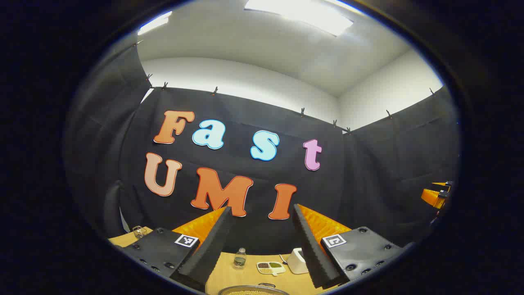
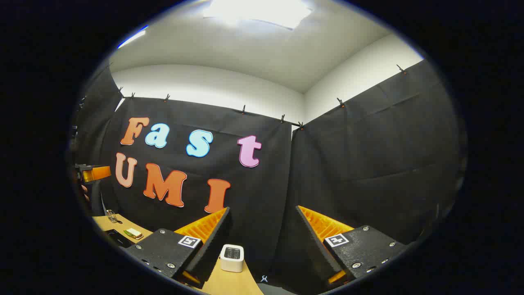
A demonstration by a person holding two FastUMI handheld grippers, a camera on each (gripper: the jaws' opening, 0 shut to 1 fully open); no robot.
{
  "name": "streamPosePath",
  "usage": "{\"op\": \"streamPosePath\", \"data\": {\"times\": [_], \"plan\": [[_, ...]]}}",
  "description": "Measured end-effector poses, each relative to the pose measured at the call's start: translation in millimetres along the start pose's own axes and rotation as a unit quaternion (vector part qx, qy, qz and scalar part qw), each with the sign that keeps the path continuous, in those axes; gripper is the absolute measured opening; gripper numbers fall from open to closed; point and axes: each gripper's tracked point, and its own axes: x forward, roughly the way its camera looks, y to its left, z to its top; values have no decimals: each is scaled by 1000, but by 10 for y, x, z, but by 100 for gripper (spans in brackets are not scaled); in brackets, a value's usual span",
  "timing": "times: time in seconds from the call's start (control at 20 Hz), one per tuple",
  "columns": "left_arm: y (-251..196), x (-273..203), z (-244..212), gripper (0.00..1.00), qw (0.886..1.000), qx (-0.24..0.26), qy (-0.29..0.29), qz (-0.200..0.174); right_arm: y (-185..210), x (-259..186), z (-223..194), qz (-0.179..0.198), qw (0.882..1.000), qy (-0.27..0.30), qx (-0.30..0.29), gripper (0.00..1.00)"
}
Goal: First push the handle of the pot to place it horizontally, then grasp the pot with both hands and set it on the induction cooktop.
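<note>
Left tool (image 1: 262, 213): raised and aimed at the booth wall; its two fingers stand wide apart with nothing between them.
Right tool (image 2: 262, 213): also raised and level, fingers spread wide, holding nothing.
Pot (image 1: 254, 290): a metal rim with a small loop at its far edge shows just below and ahead of the left tool, between its fingers, at the very bottom of the left gripper view; it seems to hold something grainy. The handle's lie cannot be told from here.
Induction cooktop: I cannot pick it out with certainty; a dark flat slab (image 2: 116, 237) lies on the surface down and to the left of the right tool and may be it.
Other things: beyond the left tool's fingers stand a small bottle (image 1: 240, 258), a divided dish of grains (image 1: 270, 267) and a white box (image 1: 298, 261); a white timer-like box (image 2: 232, 257) sits just ahead of the right tool's left finger.
Step in hand: judged as the start, with the handle not yet pushed.
How to do it well: tip one tool down until the handle is in sight, touch its side with one finger, and push slowly so the pot turns without sliding or spilling. Keep the other tool apart, ready for the two-sided lift.
</note>
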Motion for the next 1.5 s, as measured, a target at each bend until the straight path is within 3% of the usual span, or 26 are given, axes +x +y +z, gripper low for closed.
{"op": "streamPosePath", "data": {"times": [0.2, 0.4, 0.55, 0.8, 1.35, 1.5], "plan": [[67, 53, 137, 98, 1000, 12, -14, -7, 96, 40, 39, 1, 1000, -6, 2, 95], [237, 239, 253, 92, 999, 20, -30, -27, 237, 119, 141, -12, 1000, -14, -8, 95], [426, 377, 274, 97, 999, 21, -38, -30, 295, 159, 191, -24, 999, -11, -23, 95], [576, 589, 166, 95, 998, 22, -36, -38, 306, 205, 231, -52, 998, -10, -37, 95], [580, 605, 121, 92, 997, 37, -41, -45, 234, 209, 235, -64, 997, -14, -42, 95], [595, 592, -10, 98, 998, 39, -24, -37, 200, 181, 194, -63, 997, -11, -43, 95]]}}
